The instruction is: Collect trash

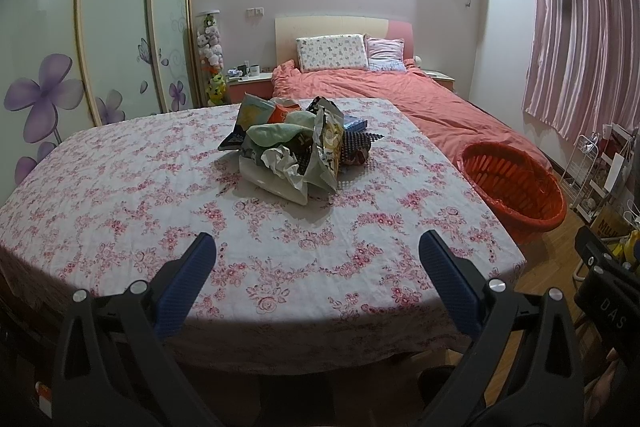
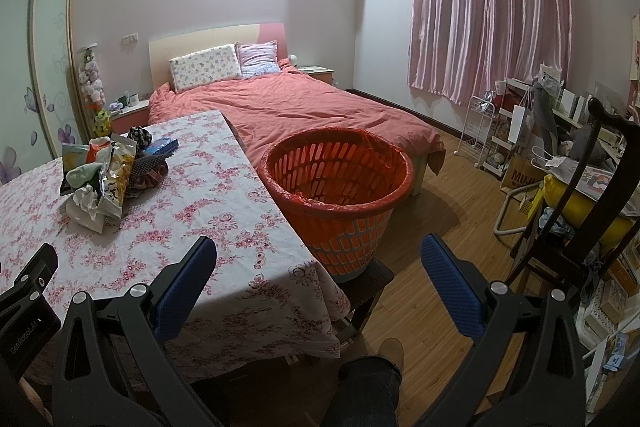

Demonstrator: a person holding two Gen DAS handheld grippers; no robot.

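From the left wrist, the left gripper (image 1: pixel 318 247) hangs over the near edge of the table (image 1: pixel 120 195), jaws spread and empty, aimed at the one heap of trash (image 1: pixel 298 147) in the middle, likely lining up a first pick. From the right wrist, the right gripper (image 2: pixel 319 251), jaws also spread wide and empty, faces the single orange basket (image 2: pixel 340 187) standing just beside the table, apparently placed there so trash travels only a short way
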